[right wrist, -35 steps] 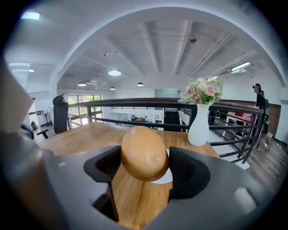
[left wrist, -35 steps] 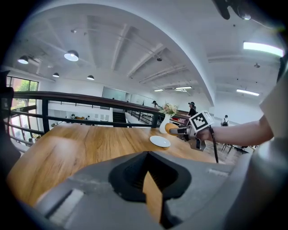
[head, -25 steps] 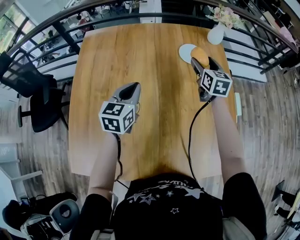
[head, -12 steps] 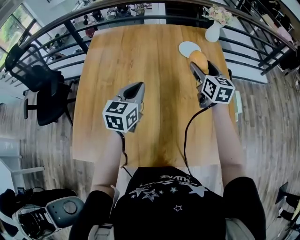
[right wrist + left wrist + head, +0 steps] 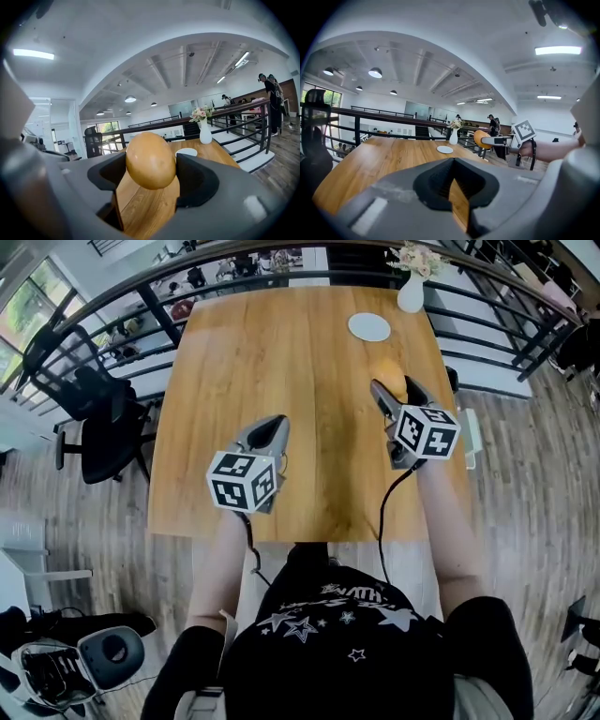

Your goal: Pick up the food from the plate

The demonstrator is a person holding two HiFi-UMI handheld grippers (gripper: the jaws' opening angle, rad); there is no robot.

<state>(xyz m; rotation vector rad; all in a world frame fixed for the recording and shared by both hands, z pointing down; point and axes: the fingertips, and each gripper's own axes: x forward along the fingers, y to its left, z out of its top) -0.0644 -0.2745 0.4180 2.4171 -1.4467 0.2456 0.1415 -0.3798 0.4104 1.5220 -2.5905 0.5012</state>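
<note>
A golden-brown bread roll point(image 5: 389, 378) hangs above the wooden table point(image 5: 281, 343), and my right gripper point(image 5: 392, 387) is shut on it. In the right gripper view the roll point(image 5: 150, 159) sits squeezed between both dark pads. The small white plate point(image 5: 368, 327) lies bare near the table's far right, well beyond the roll. My left gripper point(image 5: 271, 426) hovers over the near middle of the table with its jaws together and nothing in them. The left gripper view shows the closed tips point(image 5: 453, 162), with the roll point(image 5: 480, 139) and the plate point(image 5: 445, 149) off to the right.
A white vase with flowers point(image 5: 411, 289) stands at the far right corner behind the plate. A black railing point(image 5: 234, 277) runs round the table's far side. A black office chair point(image 5: 94, 418) stands left of the table. People stand in the distance point(image 5: 272, 101).
Both grippers have drawn back toward the table's near edge. The right one carried the roll away from the plate, which now lies well behind it.
</note>
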